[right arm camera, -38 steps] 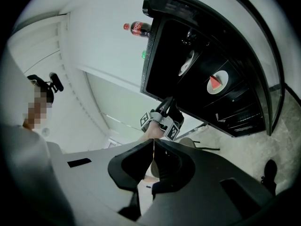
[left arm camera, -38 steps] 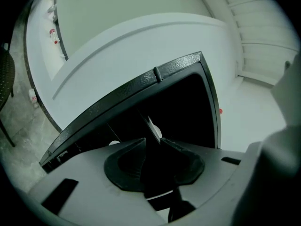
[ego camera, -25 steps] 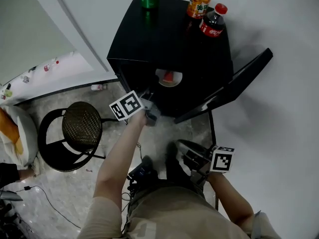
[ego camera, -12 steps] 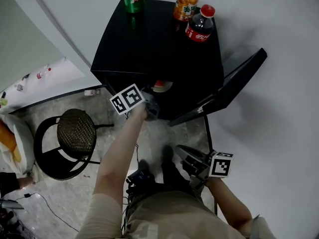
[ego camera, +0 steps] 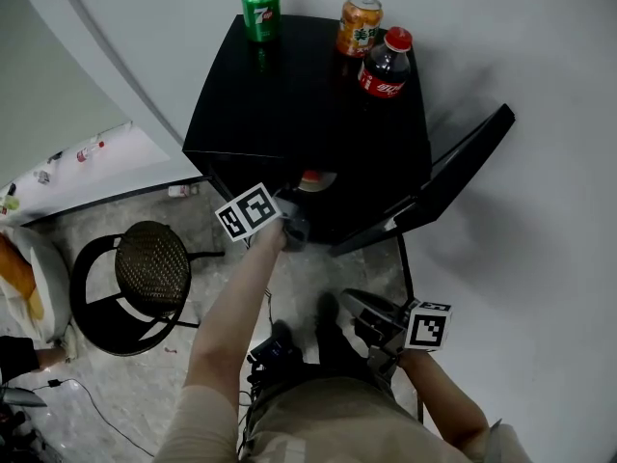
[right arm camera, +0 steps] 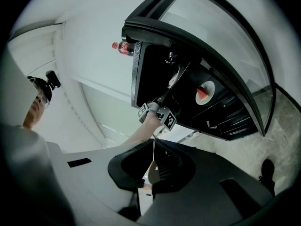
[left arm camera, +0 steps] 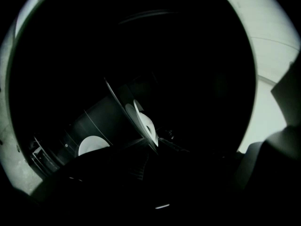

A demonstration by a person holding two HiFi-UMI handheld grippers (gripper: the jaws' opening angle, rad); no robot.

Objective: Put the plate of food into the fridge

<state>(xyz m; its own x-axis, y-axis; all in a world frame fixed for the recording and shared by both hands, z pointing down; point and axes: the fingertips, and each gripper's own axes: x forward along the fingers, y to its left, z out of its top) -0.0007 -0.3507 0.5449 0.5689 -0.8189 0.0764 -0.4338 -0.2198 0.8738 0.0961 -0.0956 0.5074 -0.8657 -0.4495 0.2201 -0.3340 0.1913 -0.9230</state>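
The black mini fridge (ego camera: 308, 95) stands with its door (ego camera: 453, 177) swung open to the right. Inside on a shelf sits the white plate of red food (ego camera: 316, 180), also seen in the right gripper view (right arm camera: 205, 92) and as a pale edge in the dark left gripper view (left arm camera: 146, 124). My left gripper (ego camera: 294, 226) hovers at the fridge mouth, apart from the plate. Its jaws are closing with nothing seen between them. My right gripper (ego camera: 371, 313) hangs low by my body, shut and empty.
A green can (ego camera: 261, 11), an orange can (ego camera: 358, 25) and a cola bottle (ego camera: 384, 63) stand on the fridge top. A round black stool (ego camera: 151, 268) is on the floor to the left. A white wall runs behind and right.
The head view has shifted, so the fridge top hides more of the plate. My left gripper stays at the fridge mouth. My right gripper has hardly moved.
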